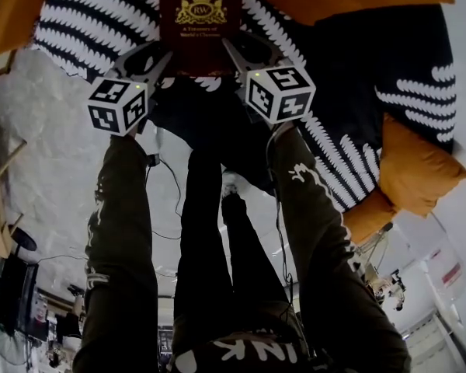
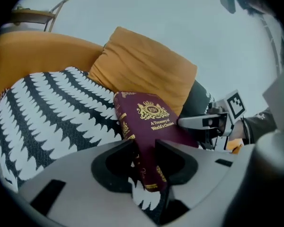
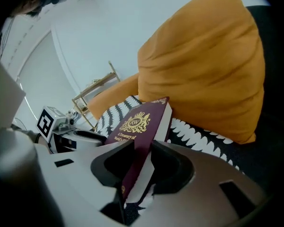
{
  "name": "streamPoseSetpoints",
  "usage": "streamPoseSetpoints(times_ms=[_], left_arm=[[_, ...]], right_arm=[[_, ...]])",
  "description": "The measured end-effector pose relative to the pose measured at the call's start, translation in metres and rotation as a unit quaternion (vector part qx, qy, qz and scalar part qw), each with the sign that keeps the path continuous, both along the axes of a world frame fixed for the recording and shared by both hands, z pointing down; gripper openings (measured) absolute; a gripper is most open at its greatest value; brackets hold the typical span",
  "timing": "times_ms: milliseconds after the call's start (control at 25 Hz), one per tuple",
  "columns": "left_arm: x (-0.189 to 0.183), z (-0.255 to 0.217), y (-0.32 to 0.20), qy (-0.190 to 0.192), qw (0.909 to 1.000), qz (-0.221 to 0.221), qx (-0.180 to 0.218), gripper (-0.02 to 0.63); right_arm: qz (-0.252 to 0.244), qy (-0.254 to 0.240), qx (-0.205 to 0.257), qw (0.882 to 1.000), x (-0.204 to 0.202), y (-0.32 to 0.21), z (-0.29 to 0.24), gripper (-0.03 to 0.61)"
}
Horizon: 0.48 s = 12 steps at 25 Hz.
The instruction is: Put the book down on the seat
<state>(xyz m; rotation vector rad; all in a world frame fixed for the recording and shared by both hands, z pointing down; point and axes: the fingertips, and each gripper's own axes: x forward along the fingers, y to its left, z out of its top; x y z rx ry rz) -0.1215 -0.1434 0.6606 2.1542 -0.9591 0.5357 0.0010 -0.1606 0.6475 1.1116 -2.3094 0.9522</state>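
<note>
A maroon book [image 1: 199,22] with a gold crest is tilted just over the seat's black-and-white leaf-patterned blanket [image 1: 101,22]. My left gripper [image 1: 165,55] is shut on the book's near left corner. In the left gripper view the book's spine [image 2: 146,160] sits between the left gripper's [image 2: 144,148] pads. My right gripper [image 1: 234,53] is shut on the near right corner. In the right gripper view the book's [image 3: 139,122] cover and page edge fill the right gripper's [image 3: 142,148] jaws. Whether the far end of the book rests on the blanket is hidden.
An orange cushion [image 2: 142,70] leans on the seat back behind the book, and another orange cushion [image 1: 415,169] lies at the right end. The person's dark-trousered legs [image 1: 210,231] stand before the seat. A wooden frame [image 1: 0,177] and cables [image 1: 171,200] are on the pale floor at left.
</note>
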Motion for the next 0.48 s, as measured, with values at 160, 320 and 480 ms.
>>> streamPoseSetpoints(times_ms=[160, 320, 480], left_arm=[[-0.007, 0.002, -0.008, 0.002, 0.9996, -0.018, 0.024, 0.023], [-0.012, -0.007, -0.013, 0.003, 0.9983, -0.029, 0.05, 0.005], [-0.011, -0.028, -0.016, -0.004, 0.9955, -0.032, 0.089, 0.005]], right_arm=[[0.012, 0.023, 0.022, 0.999, 0.009, -0.005, 0.007, 0.128], [0.043, 0.062, 0.064, 0.995, 0.034, -0.014, 0.0, 0.069], [0.04, 0.075, 0.108, 0.991, 0.042, -0.017, -0.022, 0.009]])
